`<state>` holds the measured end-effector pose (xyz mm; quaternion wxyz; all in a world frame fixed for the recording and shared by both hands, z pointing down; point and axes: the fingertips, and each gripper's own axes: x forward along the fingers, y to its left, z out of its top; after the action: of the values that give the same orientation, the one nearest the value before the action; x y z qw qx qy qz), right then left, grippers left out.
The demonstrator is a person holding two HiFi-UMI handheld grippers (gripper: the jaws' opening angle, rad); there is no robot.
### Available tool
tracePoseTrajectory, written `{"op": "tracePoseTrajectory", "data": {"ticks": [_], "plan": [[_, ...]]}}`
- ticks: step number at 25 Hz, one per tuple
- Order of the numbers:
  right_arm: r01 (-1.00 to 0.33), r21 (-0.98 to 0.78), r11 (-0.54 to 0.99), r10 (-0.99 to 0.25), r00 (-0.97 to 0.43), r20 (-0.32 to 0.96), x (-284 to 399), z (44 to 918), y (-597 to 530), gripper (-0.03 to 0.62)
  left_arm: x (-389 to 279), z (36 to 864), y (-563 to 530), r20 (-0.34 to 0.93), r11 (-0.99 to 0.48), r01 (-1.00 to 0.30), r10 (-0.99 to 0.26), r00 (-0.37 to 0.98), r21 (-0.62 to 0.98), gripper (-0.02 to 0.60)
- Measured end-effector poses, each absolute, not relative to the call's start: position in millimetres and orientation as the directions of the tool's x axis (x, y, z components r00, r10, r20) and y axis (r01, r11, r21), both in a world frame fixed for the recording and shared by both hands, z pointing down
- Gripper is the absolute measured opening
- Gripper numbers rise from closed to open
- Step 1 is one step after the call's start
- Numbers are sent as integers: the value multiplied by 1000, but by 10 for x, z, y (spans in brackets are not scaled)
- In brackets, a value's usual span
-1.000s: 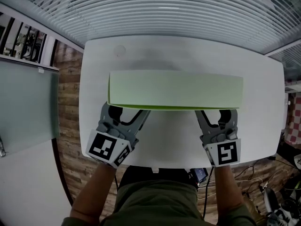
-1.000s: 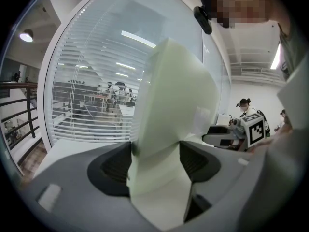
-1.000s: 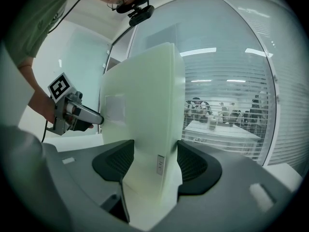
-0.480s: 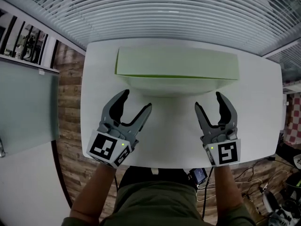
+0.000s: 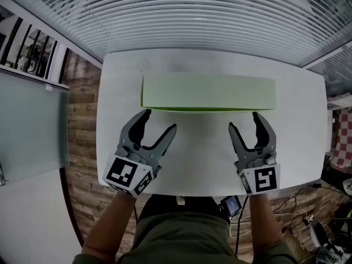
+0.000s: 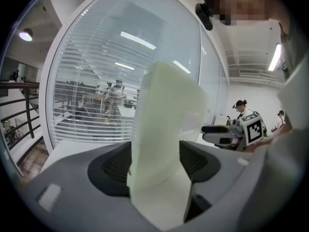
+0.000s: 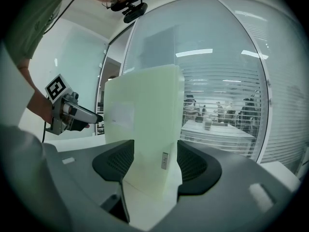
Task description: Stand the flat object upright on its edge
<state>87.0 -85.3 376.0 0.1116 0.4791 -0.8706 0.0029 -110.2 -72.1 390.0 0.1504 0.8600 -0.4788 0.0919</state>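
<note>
White table (image 5: 203, 153), mid frame: green board (image 5: 209, 92) is being seen standing on edge, so basically done; left gripper (image 5: 160, 121) and right gripper (image 5: 243, 121) are being held spread, gripping nothing.

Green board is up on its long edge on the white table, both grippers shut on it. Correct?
No. The green board stands on its long edge on the white table, but the left gripper and right gripper are both open, jaws apart, not clamped on it. The head view shows this.
</note>
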Motion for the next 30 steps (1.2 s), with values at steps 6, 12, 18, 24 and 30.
{"op": "tracePoseTrajectory", "data": {"ticks": [6, 12, 18, 24, 30], "plan": [[-847, 103, 521, -845, -494, 207, 950, 3702, -782, 264, -1125, 3851, -676, 302, -496, -851, -796, 524, 171, 288], [-855, 105, 507, -852, -480, 210, 961, 3629, -716, 262, -1098, 3824, -631, 308, -498, -849, -791, 529, 179, 288], [-860, 99, 500, -856, -473, 211, 886, 3539, -622, 261, -1096, 3780, -547, 306, -519, -835, -777, 550, 183, 271], [-850, 110, 516, -847, -486, 214, 755, 3410, -503, 259, -1067, 3603, -485, 276, -577, -802, -754, 596, 154, 201], [-850, 62, 522, -844, -505, 182, 572, 3263, -367, 178, -983, 3526, -379, 258, -631, -761, -719, 646, 148, 112]]}}
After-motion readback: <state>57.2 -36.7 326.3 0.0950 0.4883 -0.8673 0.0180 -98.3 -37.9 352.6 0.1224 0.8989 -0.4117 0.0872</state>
